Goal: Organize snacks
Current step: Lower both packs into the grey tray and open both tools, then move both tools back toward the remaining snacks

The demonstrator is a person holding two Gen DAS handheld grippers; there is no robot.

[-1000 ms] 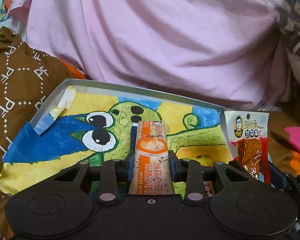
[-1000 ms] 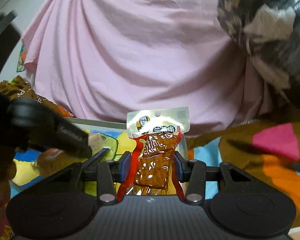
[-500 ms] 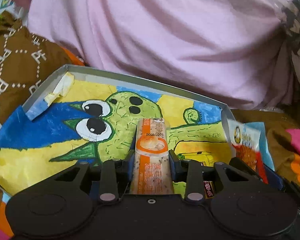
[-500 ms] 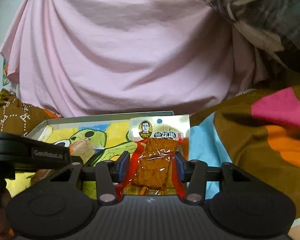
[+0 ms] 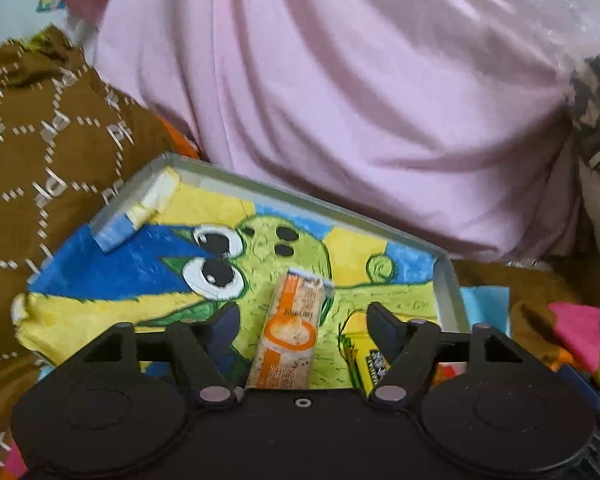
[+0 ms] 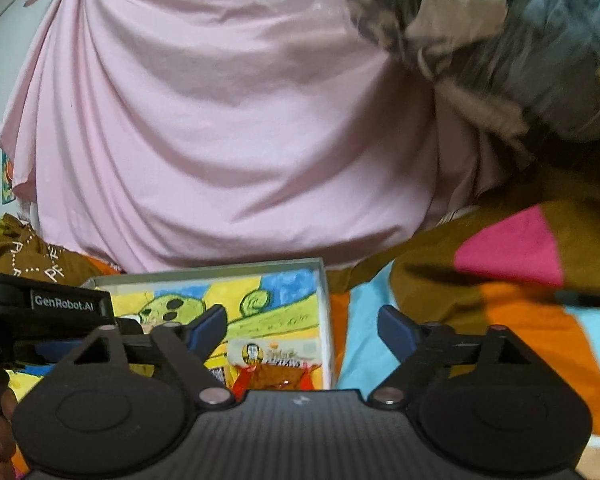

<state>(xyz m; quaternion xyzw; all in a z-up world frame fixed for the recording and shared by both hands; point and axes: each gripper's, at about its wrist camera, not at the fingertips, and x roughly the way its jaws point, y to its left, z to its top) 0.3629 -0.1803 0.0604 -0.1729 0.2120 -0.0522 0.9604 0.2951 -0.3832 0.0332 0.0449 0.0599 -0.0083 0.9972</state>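
Left wrist view: hovering over a shallow grey tray point(image 5: 446, 280) lined with a painted green cartoon creature, left gripper point(image 5: 302, 316) with jaws having just been spreading, now standing apart. Lying between them, touched by neither pad, an orange-and-white snack bar point(image 5: 290, 332), tilted slightly, resting on the tray's painted floor. Sitting just beside the right-hand finger, a yellow packet point(image 5: 364, 350), partly hidden by it. Spreading around the tray, brown patterned fabric point(image 5: 40, 128); filling the background, pink cloth point(image 5: 340, 100).

Right wrist view: looking over the same tray point(image 6: 324, 312) from its near right corner, right gripper point(image 6: 300, 328) with jaws having just been widening, now gaping, blue pads clear of everything. Lying below and between them, inside the tray against its right wall, a red-edged packet of brown snack strips point(image 6: 276, 364) with a silver header, lower part hidden by the gripper body. Showing at the left edge, the other gripper point(image 6: 44, 312), its state not readable here. Lying to the right, multicoloured bedding point(image 6: 520, 280).
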